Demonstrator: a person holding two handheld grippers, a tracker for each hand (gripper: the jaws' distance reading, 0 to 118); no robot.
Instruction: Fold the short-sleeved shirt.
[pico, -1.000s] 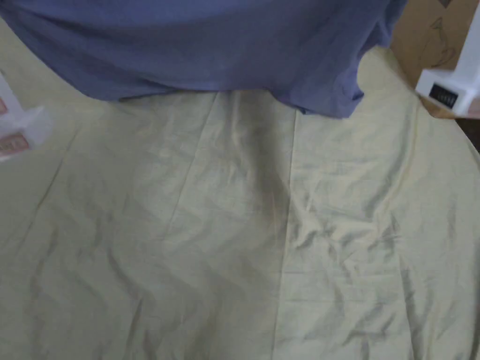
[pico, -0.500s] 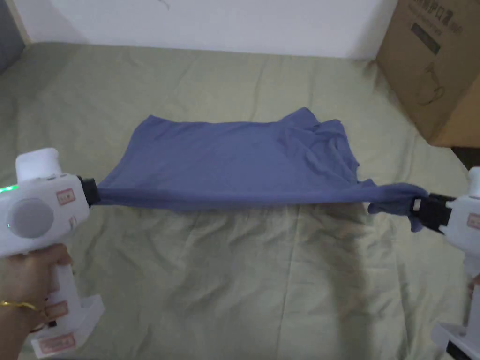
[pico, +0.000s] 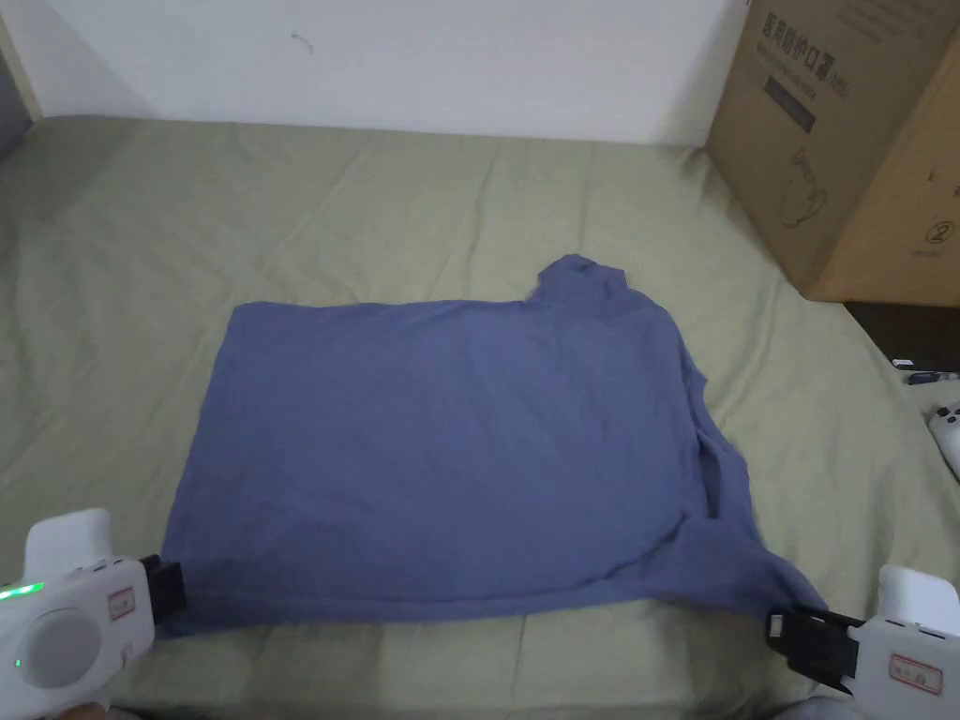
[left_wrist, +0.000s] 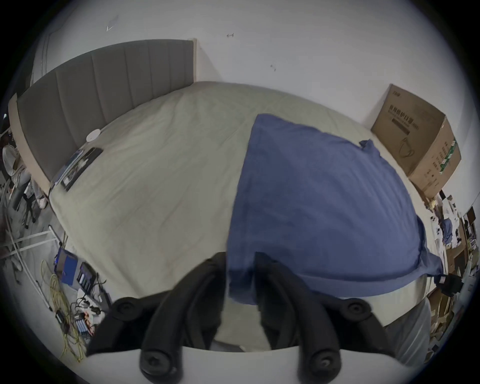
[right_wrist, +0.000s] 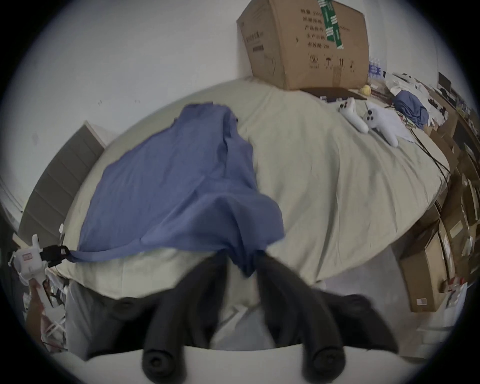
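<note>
The blue short-sleeved shirt (pico: 450, 450) lies spread nearly flat on the pale green bed sheet (pico: 375, 206), its hem side on the left and its sleeves on the right. My left gripper (pico: 173, 589) is shut on the near left corner of the shirt (left_wrist: 311, 202) at the bed's front edge. My right gripper (pico: 783, 630) is shut on the bunched near right sleeve of the shirt (right_wrist: 181, 181). The near edge is stretched between the left gripper (left_wrist: 240, 270) and the right gripper (right_wrist: 242, 259). A sleeve pokes out at the far right corner.
A large cardboard box (pico: 844, 141) stands at the bed's far right corner. White game controllers (right_wrist: 363, 119) lie on the sheet at the right edge. A grey headboard (left_wrist: 104, 85) rises at the left. Cables and boxes clutter the floor around the bed.
The shirt, held up and stretched in the air before, has come down and now lies spread on the sheet. Both grippers have moved down and toward me, still holding its near corners.
</note>
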